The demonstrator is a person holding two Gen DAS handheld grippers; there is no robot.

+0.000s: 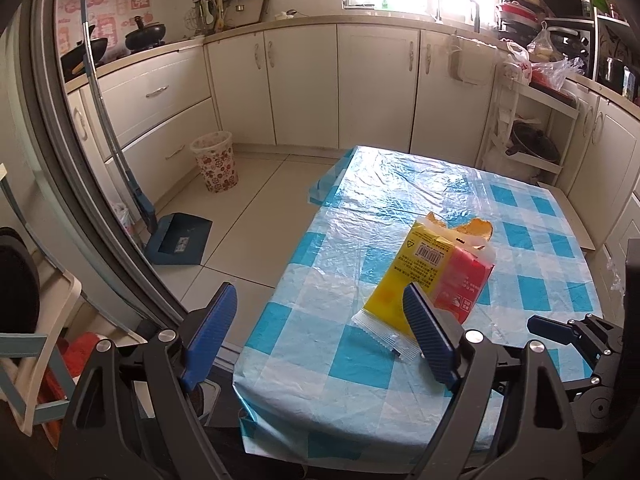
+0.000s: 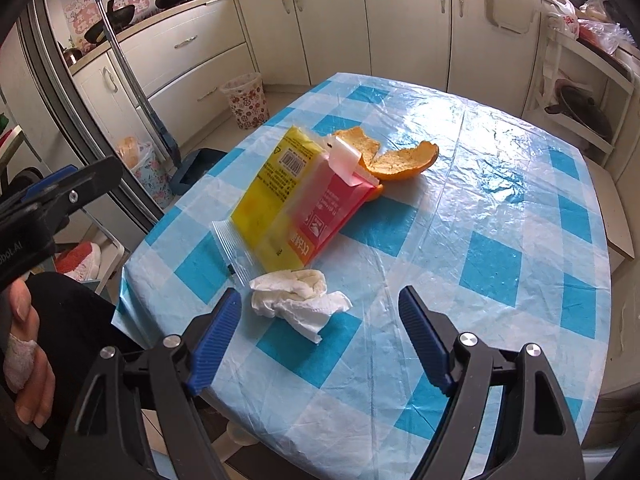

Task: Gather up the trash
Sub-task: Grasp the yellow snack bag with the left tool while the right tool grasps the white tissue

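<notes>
A yellow and red snack wrapper (image 2: 296, 196) lies on the blue-checked table (image 2: 500, 240), with orange peel (image 2: 400, 158) just behind it. A crumpled white tissue (image 2: 298, 300) lies in front of the wrapper. My right gripper (image 2: 320, 332) is open, just short of the tissue, jaws either side of it. My left gripper (image 1: 320, 332) is open over the table's near left corner; its right finger overlaps the wrapper (image 1: 432, 272) in view. Peel (image 1: 476, 230) shows behind the wrapper. A floral waste bin (image 1: 215, 162) stands on the floor by the cabinets, also in the right wrist view (image 2: 246, 98).
A blue dustpan (image 1: 180, 240) and broom handle (image 1: 100, 92) lean left of the table. Kitchen cabinets (image 1: 376, 84) ring the room. A shelf rack (image 1: 532, 132) stands far right. The right gripper's tip (image 1: 560, 330) shows at the table's right edge. A hand (image 2: 24, 360) holds the left gripper.
</notes>
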